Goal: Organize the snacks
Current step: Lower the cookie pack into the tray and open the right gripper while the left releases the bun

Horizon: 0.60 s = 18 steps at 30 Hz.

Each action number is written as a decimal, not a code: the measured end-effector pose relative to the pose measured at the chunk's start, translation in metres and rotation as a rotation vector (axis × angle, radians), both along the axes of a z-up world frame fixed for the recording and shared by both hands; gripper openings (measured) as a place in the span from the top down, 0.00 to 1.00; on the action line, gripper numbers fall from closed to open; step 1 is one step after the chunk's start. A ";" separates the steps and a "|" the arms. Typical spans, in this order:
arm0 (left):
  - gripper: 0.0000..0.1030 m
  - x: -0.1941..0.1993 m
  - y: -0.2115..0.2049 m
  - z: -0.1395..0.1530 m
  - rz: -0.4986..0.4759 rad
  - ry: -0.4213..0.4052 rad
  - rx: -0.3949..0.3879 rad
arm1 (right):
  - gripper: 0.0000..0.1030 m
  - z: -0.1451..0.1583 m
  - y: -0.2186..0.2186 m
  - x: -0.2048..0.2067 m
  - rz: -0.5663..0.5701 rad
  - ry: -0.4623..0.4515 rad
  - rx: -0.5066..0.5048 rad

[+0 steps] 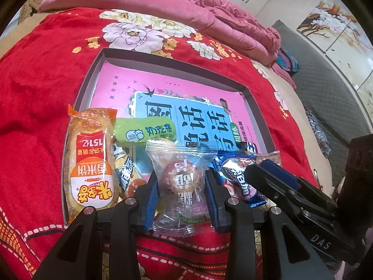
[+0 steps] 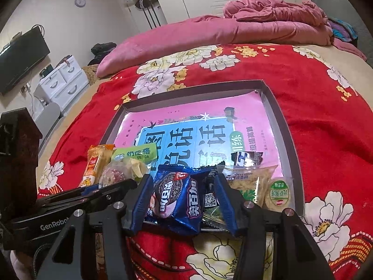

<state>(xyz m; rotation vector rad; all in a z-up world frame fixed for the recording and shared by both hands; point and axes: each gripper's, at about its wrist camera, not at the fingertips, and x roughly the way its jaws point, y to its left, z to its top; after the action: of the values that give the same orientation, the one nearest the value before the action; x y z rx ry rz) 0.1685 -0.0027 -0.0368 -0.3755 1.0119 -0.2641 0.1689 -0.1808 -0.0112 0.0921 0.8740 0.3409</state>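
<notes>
the left hand-held gripper [image 1: 181, 196] clamps a clear candy bag [image 1: 178, 186] at the near edge of the box [image 1: 88, 77] on the bed [image 1: 35, 93]. the right hand-held gripper [image 2: 184, 200] grips a blue cookie pack [image 2: 177, 196] over the same edge, beside a rice cracker [image 1: 91, 163] and noodle pack [image 2: 256, 182].

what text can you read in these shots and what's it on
"GenRobot": side of the left hand-held gripper, cut off at the end.
"DAS": body of the right hand-held gripper.
"奶花卷": green packet.
"奥百加": blue cookie packet, upside down.
"米多奇" and "151亿": orange rice-cracker packet, upside down.
Book cover in the tray: large characters upside down and partly covered, not fully readable.
Small print and the QR code: too small.
</notes>
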 end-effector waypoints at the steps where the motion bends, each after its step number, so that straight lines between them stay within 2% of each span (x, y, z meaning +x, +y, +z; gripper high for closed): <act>1: 0.63 0.000 0.000 0.000 -0.003 -0.001 0.000 | 0.47 0.001 0.000 -0.001 0.001 -0.001 -0.001; 8: 0.61 -0.001 -0.007 0.003 -0.025 -0.017 0.004 | 0.47 0.007 -0.005 -0.009 -0.002 -0.018 -0.041; 13: 0.55 -0.001 -0.008 0.003 -0.030 -0.018 0.010 | 0.47 0.010 -0.010 -0.015 -0.007 -0.022 -0.045; 18: 0.49 -0.001 -0.008 0.003 -0.031 -0.023 0.010 | 0.47 0.013 -0.015 -0.025 -0.003 -0.036 -0.094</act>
<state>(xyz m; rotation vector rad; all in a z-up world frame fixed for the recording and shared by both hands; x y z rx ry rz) 0.1673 -0.0107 -0.0334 -0.3475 0.9967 -0.2903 0.1438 -0.1954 0.0015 0.0001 0.8534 0.2970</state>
